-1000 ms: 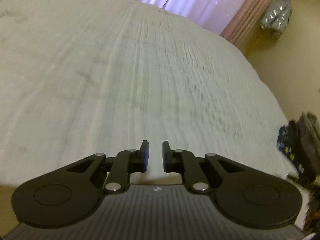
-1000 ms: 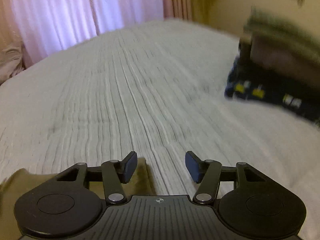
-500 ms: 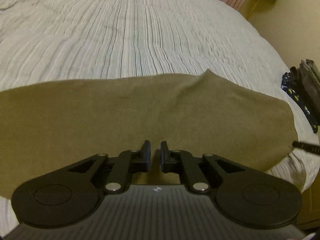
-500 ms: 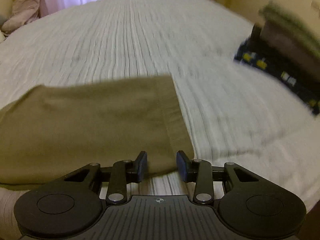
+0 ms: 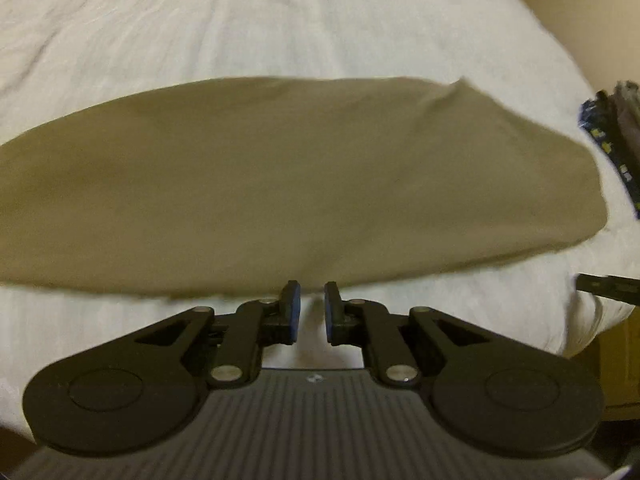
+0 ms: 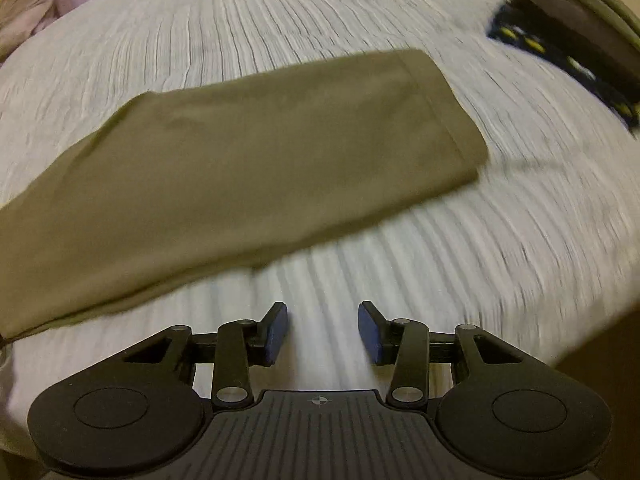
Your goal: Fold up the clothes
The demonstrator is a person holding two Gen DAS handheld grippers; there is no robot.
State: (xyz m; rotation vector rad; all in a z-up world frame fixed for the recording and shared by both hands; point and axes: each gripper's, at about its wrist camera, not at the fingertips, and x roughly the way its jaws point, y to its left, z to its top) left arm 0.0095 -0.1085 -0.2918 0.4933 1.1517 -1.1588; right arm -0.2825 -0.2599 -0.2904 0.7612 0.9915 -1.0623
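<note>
Nearest in each wrist view is the tool itself. The left tool (image 5: 308, 306) has its blue-padded fingers only a narrow gap apart with nothing between them, sitting right at the near edge of the long olive-green folded cloth garment (image 5: 280, 184). The right tool (image 6: 322, 332) is spread a good bit wider, also empty, hovering over bare bedspread a little short of the garment (image 6: 240, 168).

The garment lies flat in a long strip across the white ribbed bedspread (image 6: 280, 20), hemmed end to the right. It could be part-folded and waiting on another fold, or already done and waiting to be moved; I can't tell which from here.

Stuff that could bite, as I see it:
- Thin fabric on a soft ribbed cover: a low pinch may grab the bedspread too and drag it along.
- The left tool's gap is tight, so it might just push the edge and bunch it.
- Uneven lifting would skew the layers.
- Far right sits a stack of folded clothes, dark blue patterned one at the bottom (image 6: 560, 40); a wide swing could knock it.
</note>
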